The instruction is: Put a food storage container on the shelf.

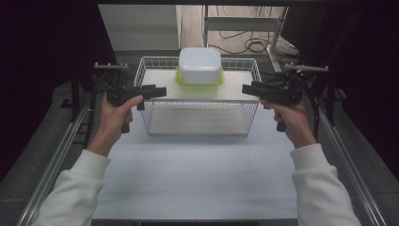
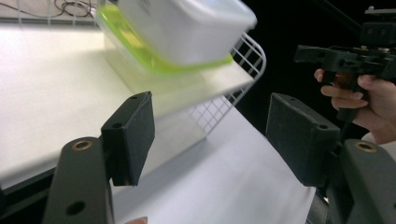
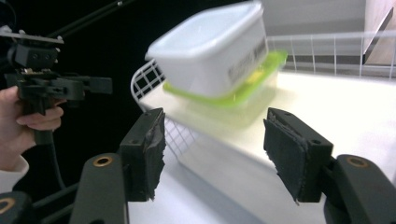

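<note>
The left gripper [image 1: 157, 91] and the right gripper [image 1: 249, 89] stood at either end of the wire basket [image 1: 146, 117], each pointing inward at the other, and both were empty with their jaws spread wide. In the left gripper view its pads [image 2: 133, 135] framed only bare white shelf and tabletop; in the right gripper view the worn pads [image 3: 292, 154] likewise had nothing between them. Beyond and between the two sat the white container [image 1: 200, 65], upside down on its green lid [image 1: 180, 78], resting on the white board [image 1: 160, 82] that capped the basket, toward the board's far edge. From the left gripper it lay ahead and inward, a little higher than the jaws; from the right gripper it lay the same way mirrored (neither hand looked clearly nearer, the box being close to midway between them). The box was nearly square with rounded corners, so no long axis favoured one approach. My reading is that the coming move depended on both grippers travelling inward and farther back to meet its opposite side walls
</note>
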Demonstrator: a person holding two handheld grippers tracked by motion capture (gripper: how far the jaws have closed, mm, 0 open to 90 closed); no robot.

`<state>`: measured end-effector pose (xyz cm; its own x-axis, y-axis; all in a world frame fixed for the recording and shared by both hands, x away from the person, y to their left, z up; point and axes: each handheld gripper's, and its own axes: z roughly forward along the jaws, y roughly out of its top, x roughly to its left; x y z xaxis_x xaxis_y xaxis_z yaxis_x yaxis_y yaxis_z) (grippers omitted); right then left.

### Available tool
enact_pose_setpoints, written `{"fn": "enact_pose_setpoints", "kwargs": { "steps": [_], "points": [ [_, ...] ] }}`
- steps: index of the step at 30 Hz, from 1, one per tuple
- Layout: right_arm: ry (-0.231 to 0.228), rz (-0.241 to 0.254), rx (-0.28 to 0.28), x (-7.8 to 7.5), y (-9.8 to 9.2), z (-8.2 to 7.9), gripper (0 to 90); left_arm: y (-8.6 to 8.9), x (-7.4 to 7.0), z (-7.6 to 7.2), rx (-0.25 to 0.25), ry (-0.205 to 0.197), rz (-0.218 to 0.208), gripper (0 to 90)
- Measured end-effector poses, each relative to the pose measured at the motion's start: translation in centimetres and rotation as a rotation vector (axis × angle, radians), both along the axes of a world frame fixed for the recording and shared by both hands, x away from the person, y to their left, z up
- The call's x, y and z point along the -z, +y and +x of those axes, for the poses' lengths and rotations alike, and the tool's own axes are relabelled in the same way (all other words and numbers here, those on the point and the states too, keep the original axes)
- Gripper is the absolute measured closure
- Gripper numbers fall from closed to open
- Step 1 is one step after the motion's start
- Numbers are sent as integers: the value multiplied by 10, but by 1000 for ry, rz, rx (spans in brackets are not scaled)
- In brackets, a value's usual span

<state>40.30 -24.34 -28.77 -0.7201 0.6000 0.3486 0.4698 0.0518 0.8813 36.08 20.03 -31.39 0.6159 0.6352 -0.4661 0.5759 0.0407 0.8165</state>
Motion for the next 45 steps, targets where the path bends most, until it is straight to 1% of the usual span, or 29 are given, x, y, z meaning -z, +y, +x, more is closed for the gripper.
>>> {"fn": "enact_pose_setpoints", "kwargs": {
  "steps": [2,4,6,9,10,11,12,14,17,19,20,21,22,24,28,29,31,35,37,38,40,41,45],
  "points": [
    [-6,3,-7,10,-4,-10,367,-1,8,-10,18,-8,14,308],
    [-11,4,-13,18,-7,-19,365,-2,15,-18,22,-11,32,304],
    [-18,-3,-16,27,-10,-28,364,-2,23,-27,24,-24,48,300],
    [-17,-11,-26,43,-14,-42,364,0,36,-38,35,-21,43,298],
    [-16,-16,-33,49,-15,-45,363,0,41,-42,34,-23,54,298],
    [-11,-34,-43,55,-15,-49,361,2,47,-47,17,-30,62,298],
    [-9,-58,-47,63,-15,-53,360,4,52,-50,13,-29,63,302],
    [6,-88,-56,76,-14,-59,357,6,63,-55,13,-14,54,303],
    [25,-122,-68,94,-11,-67,353,10,79,-61,7,11,58,302],
    [36,-131,-69,102,-10,-71,348,11,89,-64,3,31,59,303],
    [40,-134,-64,109,-9,-74,348,11,93,-66,-2,36,63,306],
    [46,-131,-62,113,-8,-76,347,10,100,-68,-10,40,81,311],
    [64,-137,-64,121,-7,-78,342,10,103,-69,-8,45,89,313],
    [71,-150,-59,130,-6,-81,337,8,111,-73,-7,54,109,313],
    [99,-192,-72,148,-1,-86,326,5,130,-78,1,83,144,312],
    [97,-208,-76,151,0,-87,325,4,134,-79,5,96,166,312],
    [108,-230,-83,156,2,-89,323,4,138,-80,4,104,173,311],
    [119,-242,-85,161,5,-90,320,1,141,-79,3,111,179,311],
    [118,-249,-78,163,4,-90,316,-1,143,-80,6,115,194,310],
    [123,-254,-74,164,4,-90,314,-3,145,-80,12,115,210,309],
    [128,-254,-66,166,3,-89,311,-4,147,-80,17,119,220,306],
    [129,-253,-65,166,3,-90,310,-5,148,-80,17,123,217,306],
    [116,-244,-54,165,1,-90,306,-4,148,-80,11,119,219,306]
  ]
}}
